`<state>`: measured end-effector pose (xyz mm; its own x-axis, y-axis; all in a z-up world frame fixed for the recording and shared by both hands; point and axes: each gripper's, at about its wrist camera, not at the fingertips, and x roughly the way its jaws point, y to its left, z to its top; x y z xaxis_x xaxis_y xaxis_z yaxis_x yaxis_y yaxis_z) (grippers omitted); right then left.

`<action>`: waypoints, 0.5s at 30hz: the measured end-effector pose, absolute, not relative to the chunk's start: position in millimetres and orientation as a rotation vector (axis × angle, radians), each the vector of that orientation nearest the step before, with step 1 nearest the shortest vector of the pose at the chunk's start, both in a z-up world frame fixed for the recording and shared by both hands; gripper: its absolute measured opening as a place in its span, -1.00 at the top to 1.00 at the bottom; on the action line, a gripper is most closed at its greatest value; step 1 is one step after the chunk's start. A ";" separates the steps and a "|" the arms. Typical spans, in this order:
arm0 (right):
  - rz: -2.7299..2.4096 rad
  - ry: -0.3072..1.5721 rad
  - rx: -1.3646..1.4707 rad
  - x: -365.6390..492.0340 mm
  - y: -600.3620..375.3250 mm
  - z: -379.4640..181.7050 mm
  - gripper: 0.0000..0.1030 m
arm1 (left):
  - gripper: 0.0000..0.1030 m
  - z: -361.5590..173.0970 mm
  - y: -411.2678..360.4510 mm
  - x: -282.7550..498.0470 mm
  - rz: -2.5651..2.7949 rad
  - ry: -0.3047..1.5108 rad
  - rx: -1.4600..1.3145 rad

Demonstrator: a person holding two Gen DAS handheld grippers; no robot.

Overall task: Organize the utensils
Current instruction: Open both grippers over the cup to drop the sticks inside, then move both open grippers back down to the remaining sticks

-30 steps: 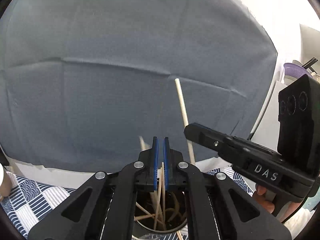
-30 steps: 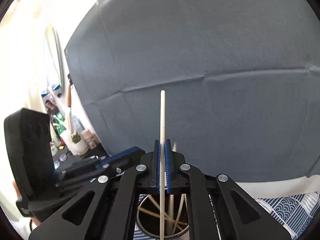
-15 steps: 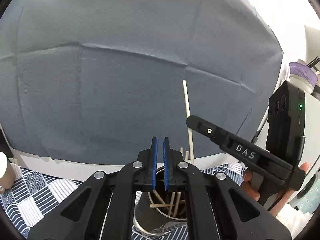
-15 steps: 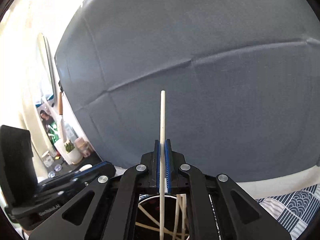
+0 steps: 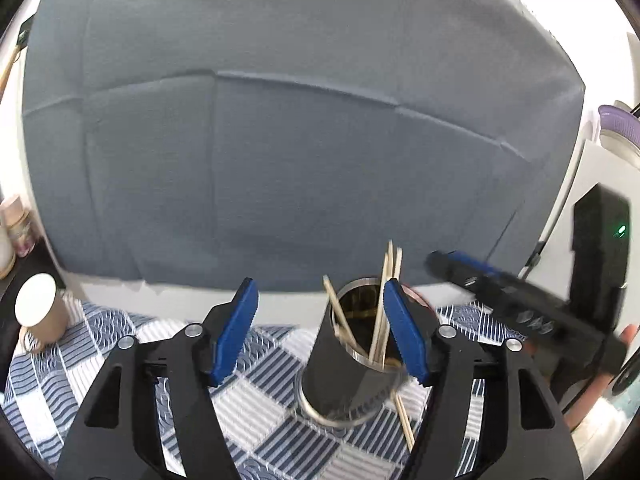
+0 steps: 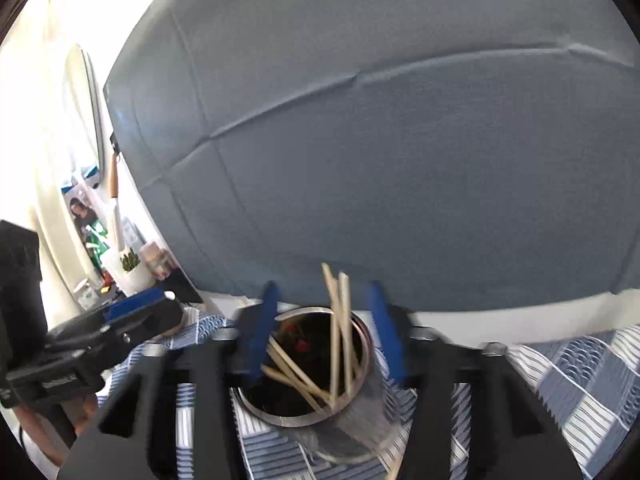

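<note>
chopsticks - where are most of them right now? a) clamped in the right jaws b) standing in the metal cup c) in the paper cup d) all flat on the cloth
b: the chopsticks lean inside the metal cup, while the right gripper and the left gripper both have their jaws spread wide with nothing clamped; the paper cup stands apart, off to the left.

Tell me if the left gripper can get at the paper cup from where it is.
Probably yes. The left gripper is open and holds nothing, and the paper cup stands off to its left on the checked cloth with nothing between; the chopstick holder sits on the other side.
</note>
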<state>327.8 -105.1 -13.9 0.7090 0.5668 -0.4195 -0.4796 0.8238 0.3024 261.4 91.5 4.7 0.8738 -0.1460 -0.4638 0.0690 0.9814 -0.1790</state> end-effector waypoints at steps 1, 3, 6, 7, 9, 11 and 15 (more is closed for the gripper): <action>0.578 0.535 0.165 323.4 -108.6 -13.2 -0.01 | -0.49 -0.1 89.7 255.8 -0.098 0.513 -0.168; 0.540 0.566 0.138 308.7 -124.2 -16.0 -0.31 | -0.55 -12.0 88.7 243.0 -0.092 0.540 -0.185; 0.484 0.647 0.112 294.4 -147.0 -33.7 -0.57 | -0.61 -33.7 79.8 234.2 -0.082 0.601 -0.191; 0.472 0.667 0.115 290.8 -154.4 -41.1 -0.58 | -0.61 -43.1 76.7 229.2 -0.089 0.624 -0.196; 0.436 0.735 0.120 282.7 -167.7 -64.9 -0.60 | -0.62 -58.9 67.1 226.2 -0.078 0.671 -0.199; 0.405 0.781 0.100 277.0 -176.5 -85.1 -0.60 | -0.62 -78.1 53.0 224.3 -0.089 0.724 -0.190; 0.396 0.877 0.049 261.0 -185.3 -126.8 -0.59 | -0.62 -110.6 27.9 227.0 -0.114 0.824 -0.124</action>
<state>261.0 -185.3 -126.8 0.5720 0.3571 -0.7384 -0.3175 0.9265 0.2020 227.0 27.9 -110.6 0.6742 -0.1490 -0.7234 0.0526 0.9866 -0.1543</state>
